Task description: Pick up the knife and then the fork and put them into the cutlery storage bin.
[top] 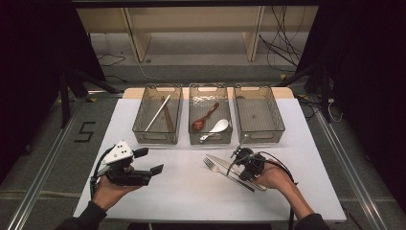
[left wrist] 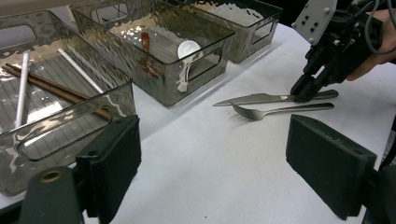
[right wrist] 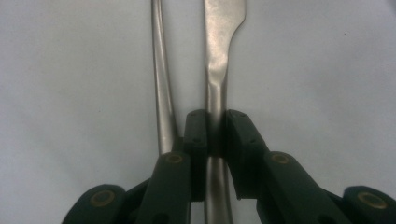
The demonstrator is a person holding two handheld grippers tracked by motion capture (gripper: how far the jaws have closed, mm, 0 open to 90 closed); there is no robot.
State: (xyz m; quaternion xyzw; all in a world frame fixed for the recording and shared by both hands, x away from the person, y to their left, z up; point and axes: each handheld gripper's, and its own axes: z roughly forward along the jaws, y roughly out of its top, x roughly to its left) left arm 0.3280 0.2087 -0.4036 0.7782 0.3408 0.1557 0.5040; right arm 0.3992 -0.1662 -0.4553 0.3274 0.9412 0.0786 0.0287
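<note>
Steel, dull and flat: the knife (right wrist: pixel 217 70) lies on the white table (top: pixel 191 191) in front of me, and my right gripper (right wrist: pixel 215 135) has its jaws pinched shut on the knife's handle, both pads pressed to the metal. The fork (right wrist: pixel 161 84) lies just beside the knife, parallel to it, its handle running close along the outside of one jaw. In the high view the pair sits near the middle of the table, a little to my right, with bare white surface all round them and plenty of room towards the near edge and towards my left. My right hand (top: pixel 275 176) comes in low from the near right, angled so the gripper points down and leftwards onto the knife. My left gripper (top: pixel 143 168) is held above the table well to the left, its jaws spread wide with nothing between them, facing across towards the cutlery. Beyond, three clear bins stand side by side along the far edge. The left bin (top: pixel 158 115) holds chopsticks and a white straw, the middle bin (top: pixel 209 115) holds a brown wooden spoon and a white spoon, and the right bin (top: pixel 258 115) has nothing I can make out inside.
</note>
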